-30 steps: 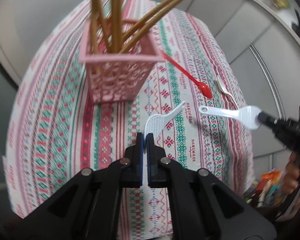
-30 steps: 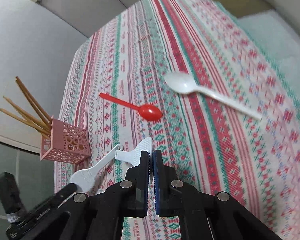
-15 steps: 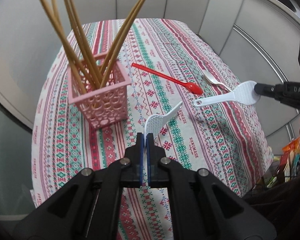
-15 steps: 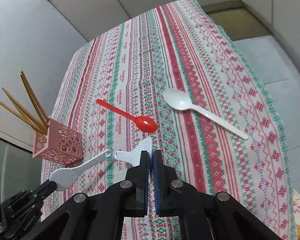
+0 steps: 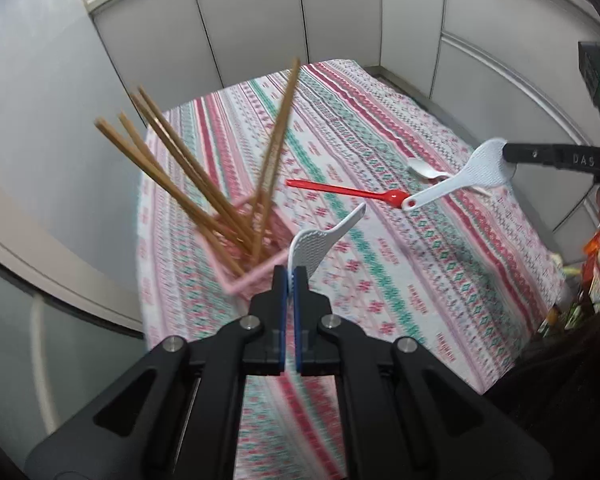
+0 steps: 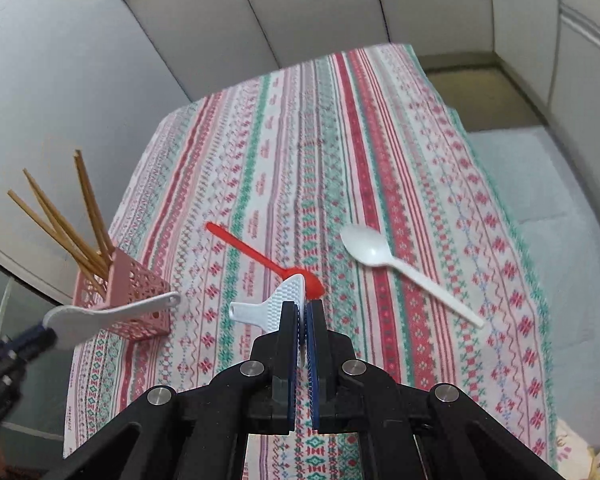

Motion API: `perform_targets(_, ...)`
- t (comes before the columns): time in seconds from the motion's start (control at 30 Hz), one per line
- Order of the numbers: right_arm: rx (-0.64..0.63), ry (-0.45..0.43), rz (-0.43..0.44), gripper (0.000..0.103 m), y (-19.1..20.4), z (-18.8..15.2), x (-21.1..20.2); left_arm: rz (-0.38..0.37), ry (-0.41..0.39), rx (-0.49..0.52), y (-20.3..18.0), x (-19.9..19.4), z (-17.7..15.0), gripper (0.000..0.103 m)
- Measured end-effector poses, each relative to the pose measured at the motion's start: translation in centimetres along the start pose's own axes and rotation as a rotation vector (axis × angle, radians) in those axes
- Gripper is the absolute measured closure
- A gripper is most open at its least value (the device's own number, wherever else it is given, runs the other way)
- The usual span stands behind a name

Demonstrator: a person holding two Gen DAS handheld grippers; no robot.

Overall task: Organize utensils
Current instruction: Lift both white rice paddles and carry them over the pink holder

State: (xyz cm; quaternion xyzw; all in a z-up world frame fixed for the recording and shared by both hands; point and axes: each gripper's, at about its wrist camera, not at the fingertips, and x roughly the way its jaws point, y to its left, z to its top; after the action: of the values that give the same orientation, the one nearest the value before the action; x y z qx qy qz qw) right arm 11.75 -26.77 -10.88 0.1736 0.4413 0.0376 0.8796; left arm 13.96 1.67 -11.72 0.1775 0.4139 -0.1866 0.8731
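Two grippers, left (image 5: 291, 276) & right (image 6: 303, 308), each clamp white paddle above tablecloth (image 6: 380, 160).

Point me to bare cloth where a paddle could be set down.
Bare: the far tablecloth beyond the red spoon, and the near strip right of the white spoon. Crowded: the corner around the pink basket with its chopsticks, and the middle by both spoons.

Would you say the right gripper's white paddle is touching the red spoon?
Cannot tell. In the right wrist view the white paddle overlaps the red spoon; in the left wrist view its handle tip meets the bowl.
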Motion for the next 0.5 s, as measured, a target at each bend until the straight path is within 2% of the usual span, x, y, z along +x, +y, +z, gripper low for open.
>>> perform_targets(0.17, -0.062, -0.042, 0.008, 0.100, 1.9, 1.0, -1.3, 0.139, 0.030, 0.156, 0.8, -1.5, 1.5, 0.100)
perform_targets(0.33, -0.118, -0.072, 0.030, 0.100, 4.0, 1.6, -2.2, 0.266, 0.069, 0.267, 1.3, -1.4, 2.8, 0.100)
perform_targets(0.5, -0.160, -0.088, 0.071, 0.100, 6.1, 1.9, -2.7, 0.306, 0.137, 0.388, 0.6, -0.6, 2.9, 0.100)
